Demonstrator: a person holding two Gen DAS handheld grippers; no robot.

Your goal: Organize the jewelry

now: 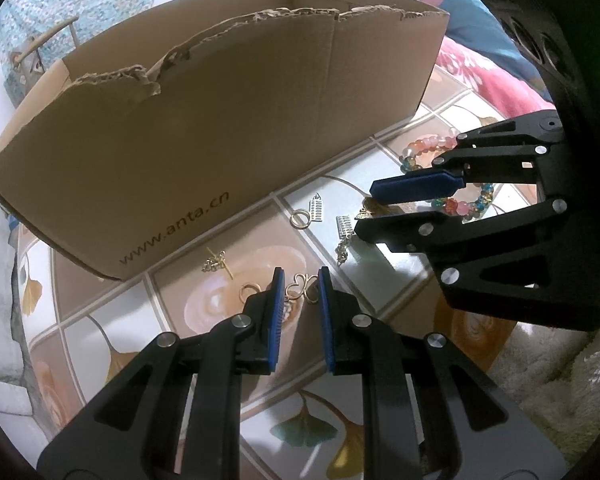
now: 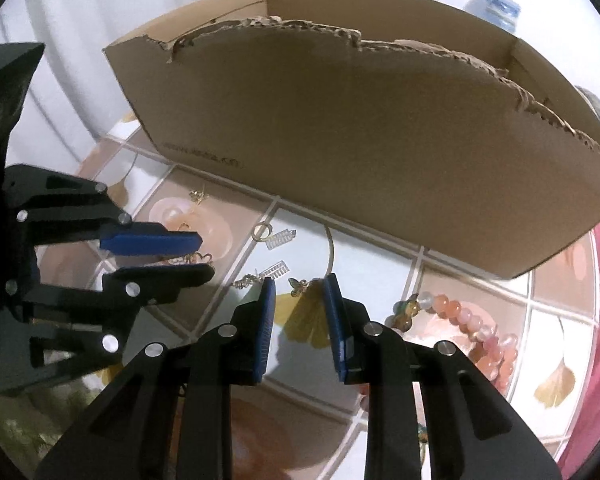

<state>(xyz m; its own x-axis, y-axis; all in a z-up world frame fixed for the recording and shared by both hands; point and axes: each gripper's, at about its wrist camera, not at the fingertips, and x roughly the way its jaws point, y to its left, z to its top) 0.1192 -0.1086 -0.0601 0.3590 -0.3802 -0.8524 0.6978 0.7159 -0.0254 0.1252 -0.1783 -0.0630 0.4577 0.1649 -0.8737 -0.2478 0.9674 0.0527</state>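
Note:
Small jewelry lies on the tiled tabletop in front of a cardboard box (image 1: pixel 220 120), which also shows in the right wrist view (image 2: pixel 360 140). My left gripper (image 1: pixel 301 277) is open, its fingers straddling a gold looped piece (image 1: pixel 302 286). My right gripper (image 2: pixel 299 283) is open just behind a small gold butterfly charm (image 2: pixel 298 286). A beaded pink and multicoloured bracelet (image 2: pixel 472 320) lies to its right and shows in the left wrist view (image 1: pixel 428 148). Two silver comb-shaped charms (image 2: pixel 278 238) and a gold ring (image 2: pixel 262 230) lie near the box.
A gold chain earring (image 1: pixel 216 264) lies close to the box front. Pink and blue fabric (image 1: pixel 480 68) sits at the right of the table. A fuzzy cream mat (image 1: pixel 560 380) lies at the near right. A water jug (image 2: pixel 496 4) stands behind the box.

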